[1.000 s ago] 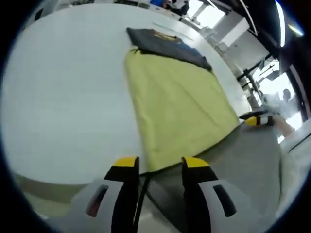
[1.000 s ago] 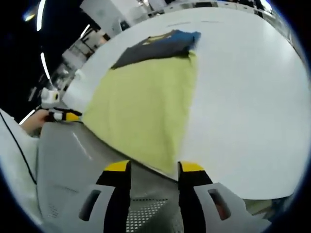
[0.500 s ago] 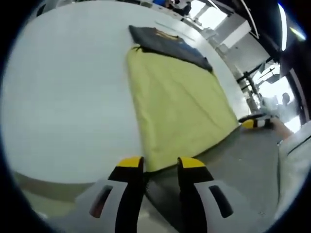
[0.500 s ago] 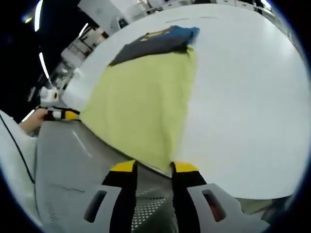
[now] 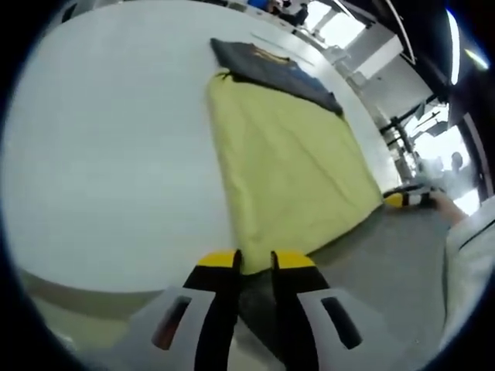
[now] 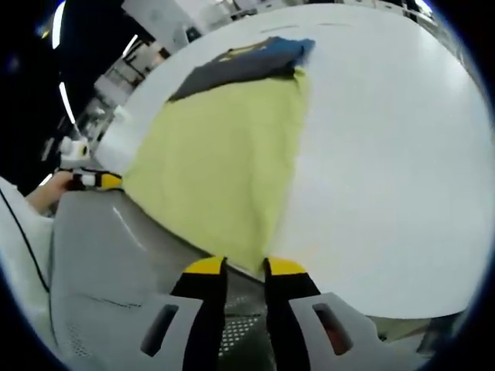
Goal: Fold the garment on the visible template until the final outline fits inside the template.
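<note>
A yellow-green sheet (image 5: 286, 170) (image 6: 224, 162) lies flat on the white table (image 5: 108, 154) (image 6: 387, 154). A grey garment (image 5: 387, 263) (image 6: 100, 247) spreads from the sheet's near edge down toward me. My left gripper (image 5: 255, 259) stands at the sheet's near left corner, its jaws almost together with grey cloth between them. My right gripper (image 6: 245, 267) pinches the grey cloth the same way at the near right corner. Each gripper also shows far off in the other's view, the right gripper (image 5: 406, 199) and the left gripper (image 6: 97, 180).
A dark folded garment with blue and yellow print (image 5: 271, 66) (image 6: 232, 62) lies at the sheet's far end. The table's near edge runs just below the grippers. A person's hand and white sleeve (image 5: 464, 232) show at the side. Room fittings stand behind the table.
Both grippers' jaws have closed from wide apart to nearly touching, onto the grey garment's edge at the sheet's near corners. The views have barely shifted.
</note>
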Demonstrator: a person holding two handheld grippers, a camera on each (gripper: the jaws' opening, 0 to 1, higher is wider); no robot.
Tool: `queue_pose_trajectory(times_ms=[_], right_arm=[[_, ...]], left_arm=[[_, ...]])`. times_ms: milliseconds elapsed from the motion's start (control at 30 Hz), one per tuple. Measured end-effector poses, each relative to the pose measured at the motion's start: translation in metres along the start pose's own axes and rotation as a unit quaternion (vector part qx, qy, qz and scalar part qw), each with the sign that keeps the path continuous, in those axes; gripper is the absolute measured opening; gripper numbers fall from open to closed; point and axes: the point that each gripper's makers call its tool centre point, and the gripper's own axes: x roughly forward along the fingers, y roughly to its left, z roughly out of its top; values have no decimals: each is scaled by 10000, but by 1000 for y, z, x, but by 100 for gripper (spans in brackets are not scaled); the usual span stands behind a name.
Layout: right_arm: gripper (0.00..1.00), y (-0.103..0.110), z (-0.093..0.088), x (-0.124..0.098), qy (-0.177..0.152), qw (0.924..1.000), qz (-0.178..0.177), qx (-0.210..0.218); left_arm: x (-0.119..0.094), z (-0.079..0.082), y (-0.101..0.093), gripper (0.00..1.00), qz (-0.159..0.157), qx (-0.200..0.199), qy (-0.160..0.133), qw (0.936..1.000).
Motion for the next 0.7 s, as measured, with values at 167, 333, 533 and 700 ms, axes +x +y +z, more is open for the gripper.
queue_pose_trajectory(times_ms=[167,333,533,700], right_arm=[[13,-3,2,1,-15,10000,-34,18],[10,-5,1,1,9,10000,-92,-27],[6,-7,1,1,-3,9999,-146,-24],[4,-8,0,2,18,9999,-162,-14]], left_arm=[[0,0,2,10,49,8,8,10000],[2,-1,2,5,75,13,46,10000],[3,-1,3,2,80,-6,56,10000],[3,-2,3,1,85,-68,67,9999]])
